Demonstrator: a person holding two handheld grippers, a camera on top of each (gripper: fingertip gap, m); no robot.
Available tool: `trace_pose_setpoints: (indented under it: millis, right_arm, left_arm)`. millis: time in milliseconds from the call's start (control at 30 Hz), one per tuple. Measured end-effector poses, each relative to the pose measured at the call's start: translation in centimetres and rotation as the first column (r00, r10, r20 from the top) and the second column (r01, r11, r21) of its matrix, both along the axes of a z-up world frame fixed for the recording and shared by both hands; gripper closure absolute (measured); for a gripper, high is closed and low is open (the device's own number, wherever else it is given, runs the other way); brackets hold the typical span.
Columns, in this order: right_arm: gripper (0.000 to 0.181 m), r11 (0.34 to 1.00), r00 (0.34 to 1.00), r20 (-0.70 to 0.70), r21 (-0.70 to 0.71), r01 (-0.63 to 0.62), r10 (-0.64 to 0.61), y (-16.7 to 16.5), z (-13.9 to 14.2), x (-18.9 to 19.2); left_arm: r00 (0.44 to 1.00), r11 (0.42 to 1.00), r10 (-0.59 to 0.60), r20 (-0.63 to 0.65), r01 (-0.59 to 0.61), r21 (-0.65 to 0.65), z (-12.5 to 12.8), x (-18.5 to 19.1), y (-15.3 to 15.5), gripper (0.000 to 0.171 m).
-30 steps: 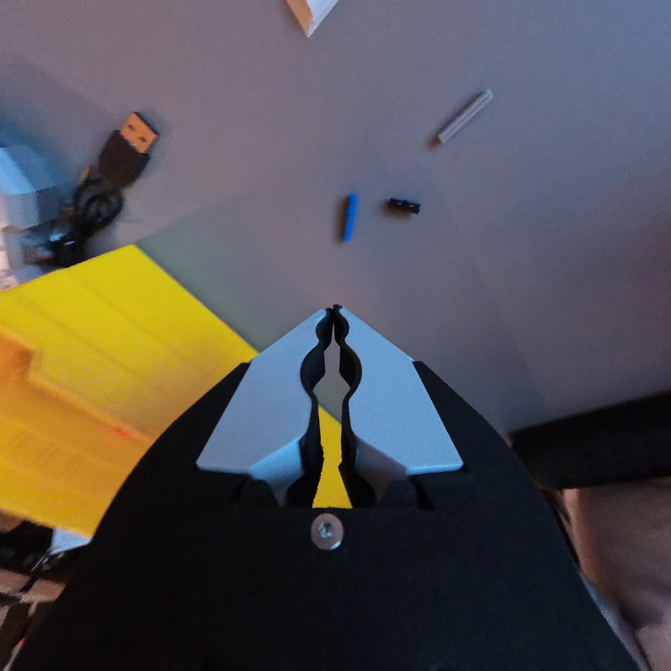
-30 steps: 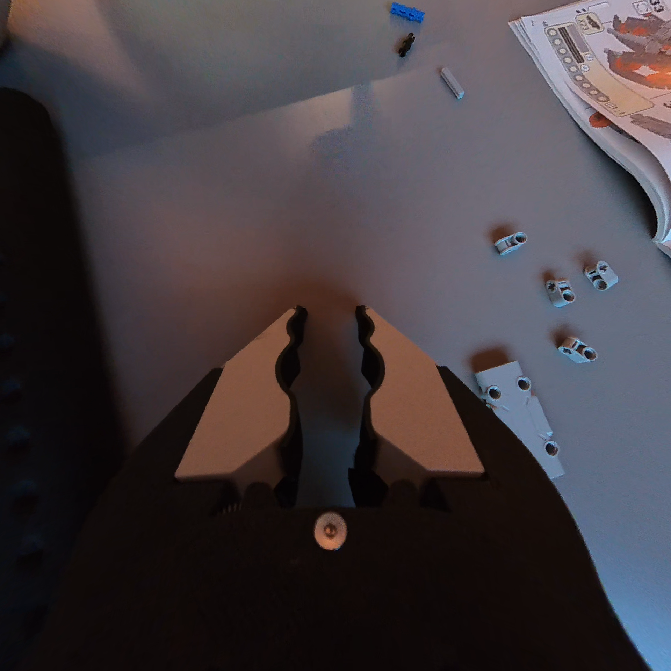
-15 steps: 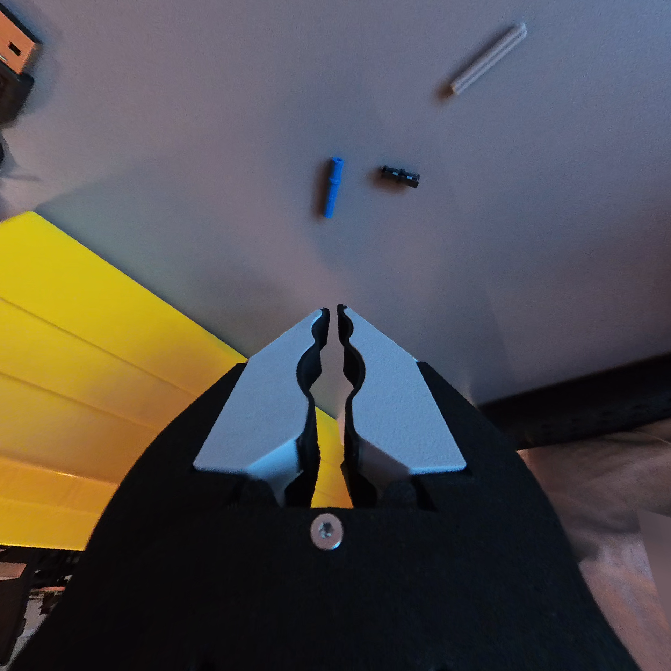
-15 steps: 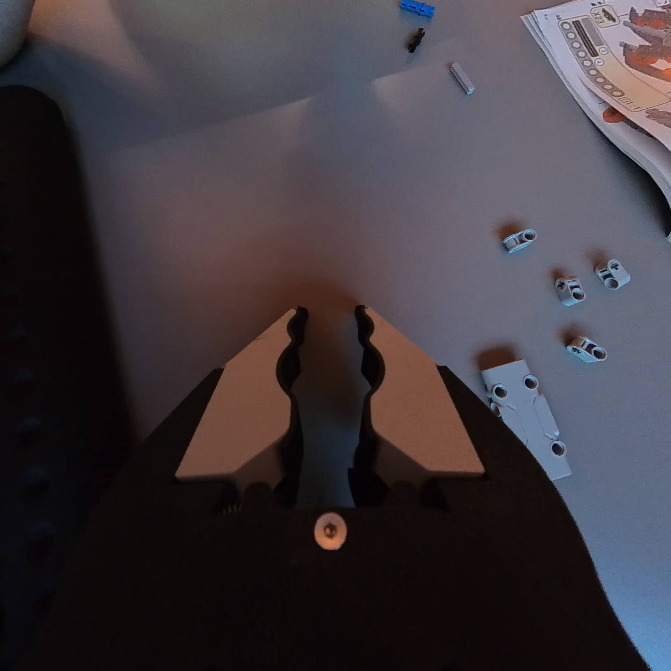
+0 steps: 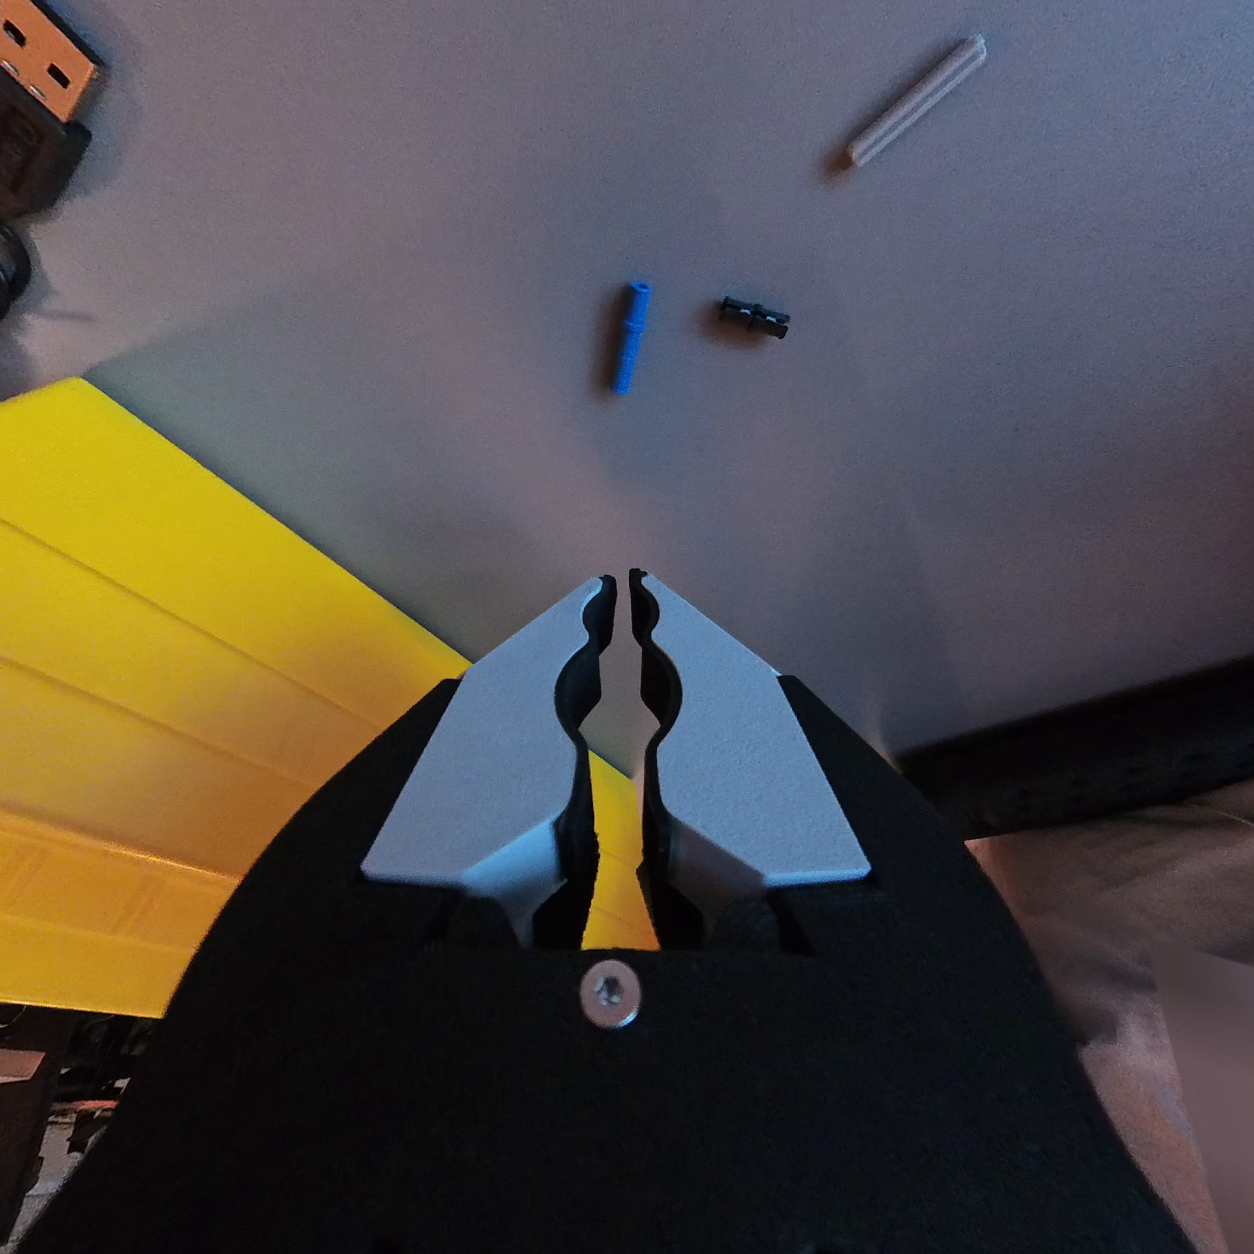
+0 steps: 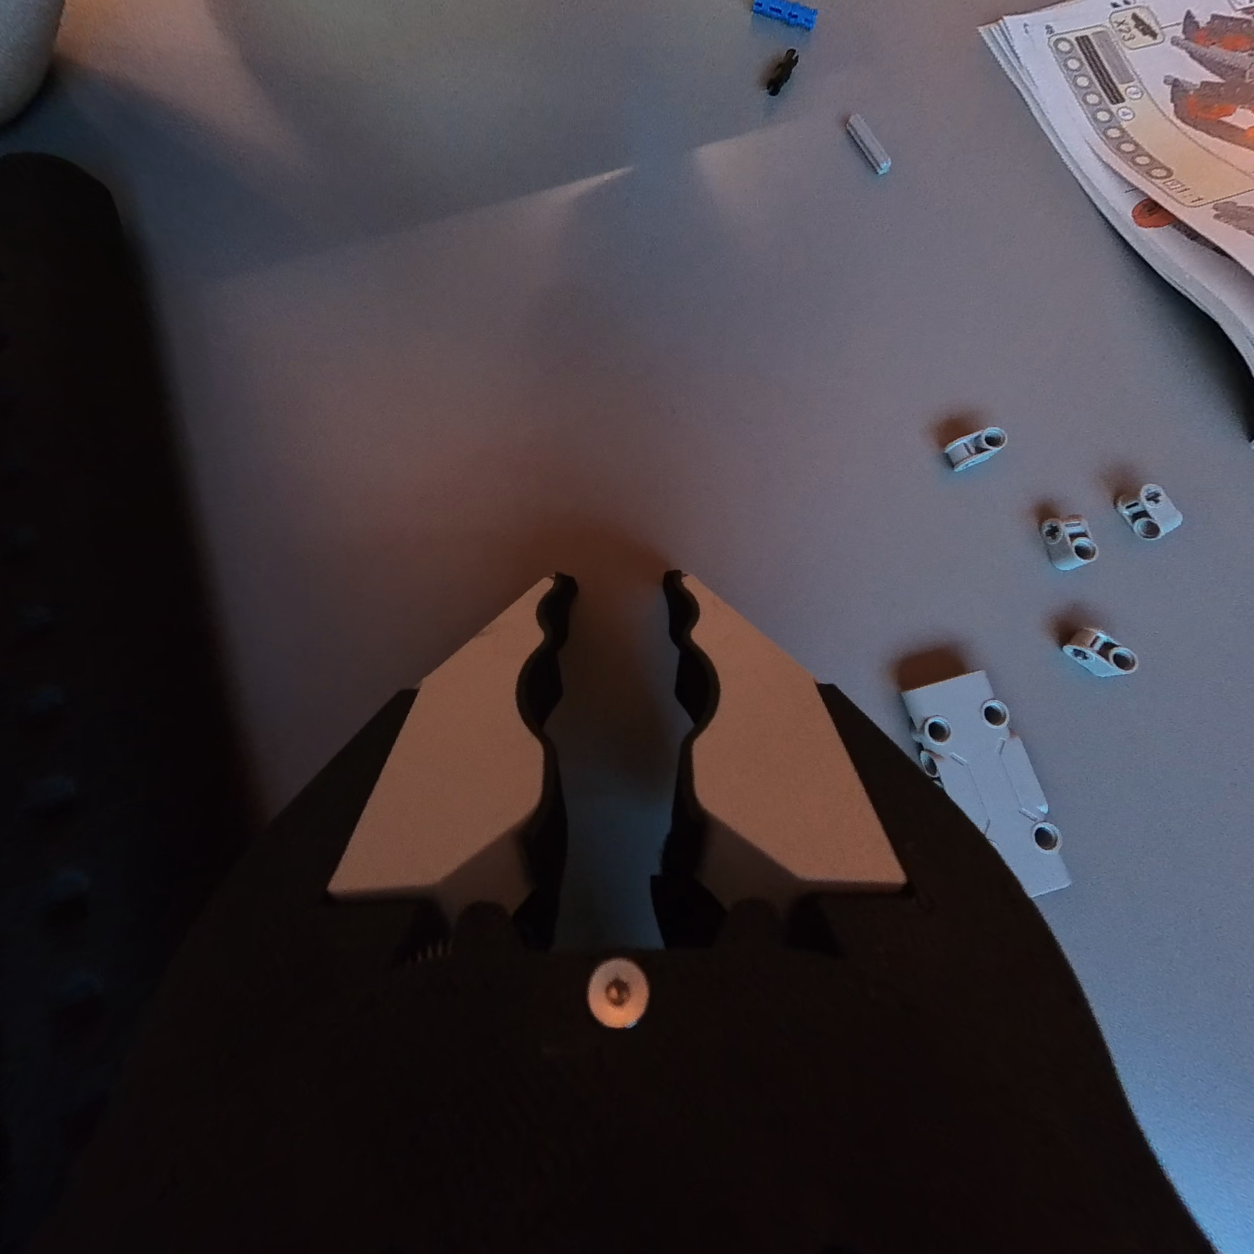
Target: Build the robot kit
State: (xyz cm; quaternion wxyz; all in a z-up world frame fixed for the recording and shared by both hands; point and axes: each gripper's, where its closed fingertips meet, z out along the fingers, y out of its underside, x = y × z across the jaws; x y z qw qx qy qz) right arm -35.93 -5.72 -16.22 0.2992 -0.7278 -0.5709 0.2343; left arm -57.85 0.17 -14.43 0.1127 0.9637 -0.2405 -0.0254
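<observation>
The left gripper (image 5: 622, 582), jaws parted by a sliver and empty, hovers nearest a small blue plastic pin (image 5: 631, 337), seemingly light, stiff, best pinched mid-shaft, while the right gripper (image 6: 619, 578) gapes empty over the grey tabletop (image 6: 611, 353).

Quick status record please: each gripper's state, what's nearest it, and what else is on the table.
left gripper: jaws parted by a narrow slit, empty, above the grey table
nearest left: blue pin, black pin beside it, apart
farther left: grey axle, USB plug, yellow panel
right gripper: open, empty
nearest right: grey plate, partly behind the gripper body
farther right: four small grey connectors, booklet
</observation>
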Motion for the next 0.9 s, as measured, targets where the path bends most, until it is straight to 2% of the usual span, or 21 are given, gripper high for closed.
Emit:
trace_pose_setpoints:
  millis: [200, 267, 333, 400, 433, 500, 533, 567, 600, 667, 800, 900]
  right_arm:
    - [0.151, 1.000, 1.000, -0.014, -0.012, -0.003, 0.003, -0.1, 0.0, -0.1]
    - [0.151, 1.000, 1.000, -0.015, -0.014, -0.006, 0.006, -0.1, 0.0, -0.1]
    - [0.151, 1.000, 1.000, -0.016, -0.012, -0.009, 0.009, -0.1, 0.1, -0.1]
    - [0.152, 1.000, 1.000, -0.022, -0.018, -0.009, 0.009, 0.0, 0.1, -0.1]
    - [0.152, 1.000, 1.000, -0.027, -0.023, -0.008, 0.007, 0.0, 0.1, -0.1]
    - [0.153, 0.999, 0.999, -0.041, -0.033, -0.007, 0.005, 0.0, 0.1, -0.1]
    - [0.153, 0.999, 0.999, -0.045, -0.039, -0.006, 0.004, 0.0, 0.1, -0.1]
    - [0.153, 0.999, 0.999, -0.043, -0.040, -0.005, 0.003, 0.1, 0.1, -0.1]
    - [0.153, 0.999, 0.999, -0.035, -0.033, -0.007, 0.006, 0.1, 0.1, -0.1]
    - [0.153, 1.000, 1.000, -0.017, 0.004, -0.021, 0.021, 0.0, 0.1, -0.1]
    - [0.153, 0.999, 0.999, -0.031, 0.007, -0.038, 0.038, -0.2, 0.1, -0.5]
    - [0.153, 0.999, 0.999, -0.032, 0.010, -0.040, 0.041, -0.2, 0.1, -0.5]
  left_arm:
    - [1.000, 0.999, -0.006, 0.030, 0.005, 0.045, 1.1, 0.2, 0.0, 0.171]
    - [0.997, 0.995, -0.013, 0.078, 0.005, 0.097, 2.7, -0.1, -0.5, 0.171]
    - [0.987, 0.970, -0.003, 0.159, -0.036, 0.242, 5.7, -0.8, -0.5, 0.171]
    - [0.972, 0.898, 0.055, 0.228, -0.148, 0.414, 9.3, -2.8, -0.5, 0.171]
    - [0.961, 0.829, 0.097, 0.258, -0.221, 0.514, 11.4, -4.3, -0.2, 0.171]
    - [0.914, 0.643, 0.180, 0.363, -0.389, 0.660, 15.4, -7.5, -0.2, 0.171]
    - [0.888, 0.569, 0.208, 0.411, -0.452, 0.688, 16.5, -9.1, -0.8, 0.171]
    - [0.866, 0.519, 0.231, 0.444, -0.496, 0.696, 16.9, -10.7, -1.7, 0.171]
    - [0.850, 0.494, 0.260, 0.458, -0.525, 0.693, 16.7, -12.3, -2.9, 0.171]
    - [0.839, 0.516, 0.332, 0.432, -0.545, 0.662, 14.5, -15.3, -5.4, 0.171]
    - [0.814, 0.690, 0.492, 0.308, -0.580, 0.433, 7.2, -19.1, -10.4, 0.165]
    - [0.794, 0.765, 0.528, 0.302, -0.599, 0.235, 3.5, -19.3, -12.4, 0.166]
